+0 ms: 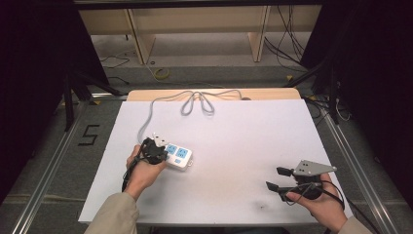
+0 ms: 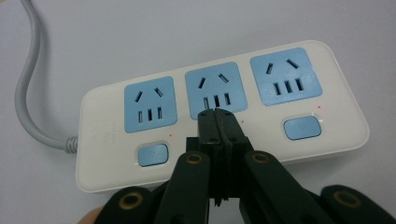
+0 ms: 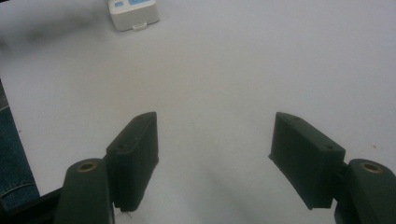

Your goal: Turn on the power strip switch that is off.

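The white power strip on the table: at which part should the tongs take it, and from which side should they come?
Probably across the short width of the power strip, at the free end away from its grey cable, coming down from above. It lies flat with sockets up, so the long straight edges give parallel faces. The open right tongs could span it; the left tongs are shut over the middle socket.

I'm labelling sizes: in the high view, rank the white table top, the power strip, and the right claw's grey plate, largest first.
1. White table top
2. Grey plate and power strip: they look alike, and the left claw hides part of the strip, so unranked.
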